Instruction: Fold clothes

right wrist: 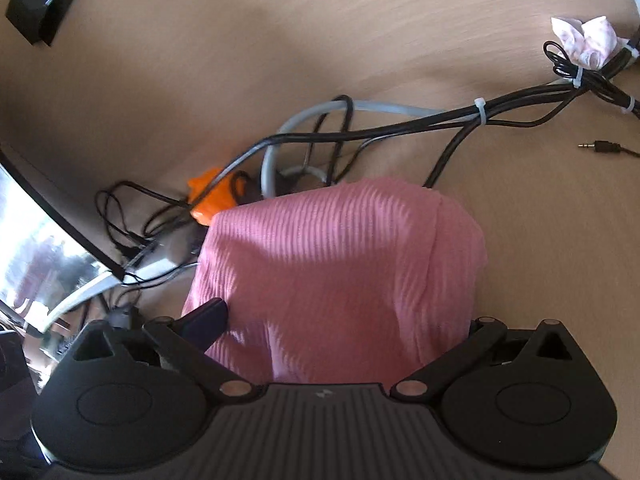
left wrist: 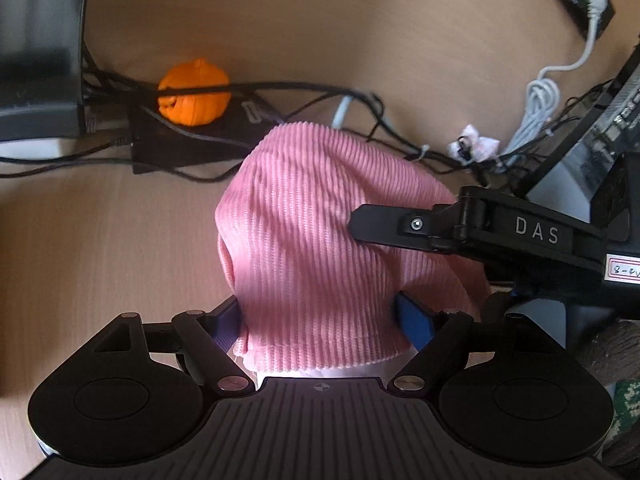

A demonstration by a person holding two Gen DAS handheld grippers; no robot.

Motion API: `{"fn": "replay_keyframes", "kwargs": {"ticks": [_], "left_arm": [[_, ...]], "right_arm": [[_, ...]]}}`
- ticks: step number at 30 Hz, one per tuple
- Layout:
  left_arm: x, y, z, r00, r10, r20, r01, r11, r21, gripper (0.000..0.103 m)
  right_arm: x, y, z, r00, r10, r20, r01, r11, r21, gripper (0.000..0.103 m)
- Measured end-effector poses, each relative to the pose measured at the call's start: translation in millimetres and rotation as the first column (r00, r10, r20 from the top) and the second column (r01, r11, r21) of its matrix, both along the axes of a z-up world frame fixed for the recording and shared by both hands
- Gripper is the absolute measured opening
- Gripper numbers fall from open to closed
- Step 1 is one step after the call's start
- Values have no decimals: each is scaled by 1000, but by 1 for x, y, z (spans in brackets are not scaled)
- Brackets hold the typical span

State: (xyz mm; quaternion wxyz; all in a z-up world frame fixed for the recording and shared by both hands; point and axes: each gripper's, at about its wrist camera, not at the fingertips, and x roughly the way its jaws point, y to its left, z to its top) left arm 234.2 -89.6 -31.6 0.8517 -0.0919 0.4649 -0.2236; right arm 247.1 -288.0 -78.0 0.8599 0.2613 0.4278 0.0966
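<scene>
Your left gripper (left wrist: 320, 312) has its blue-padded fingers (left wrist: 414, 322) spread, with the pink ribbed garment (left wrist: 320, 232) bunched between them and draped over the front of the tool; whether the pads actually press the cloth I cannot tell. Your right gripper (right wrist: 332, 320) is covered by the same pink ribbed garment (right wrist: 340, 264), only its left finger (right wrist: 208, 316) poking out, so its grip cannot be read. In the left wrist view the right tool reaches in from the right, its black tip lying against the cloth. The garment hangs lifted above the wooden table (left wrist: 100, 240). Behind it lie tangled black cables (right wrist: 400, 128), an orange lump (left wrist: 194, 92) and a small crumpled white-and-pink scrap (right wrist: 586, 42).
</scene>
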Motion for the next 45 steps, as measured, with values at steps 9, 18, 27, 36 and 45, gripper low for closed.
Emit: {"fn": "replay_keyframes", "kwargs": {"ticks": [9, 18, 27, 36, 45], "left_arm": [[-22, 6, 9, 999, -22, 46, 19, 998, 58, 90], [-36, 10, 8, 998, -62, 11, 62, 996, -63, 93], [-75, 22, 10, 991, -118, 71, 111, 990, 87, 94], [-71, 17, 21, 989, -89, 117, 69, 984, 165, 94], [-38, 6, 31, 987, -12, 157, -19, 981, 193, 96]], "right_arm": [[-36, -21, 2, 994, -111, 4, 111, 993, 46, 103], [-39, -11, 13, 999, -47, 19, 43, 982, 182, 103], [-74, -11, 31, 994, 43, 105, -14, 965, -263, 103], [-111, 0, 1, 992, 121, 32, -78, 796, -600, 103], [-75, -35, 59, 967, -18, 255, 138, 877, -461, 103]]}}
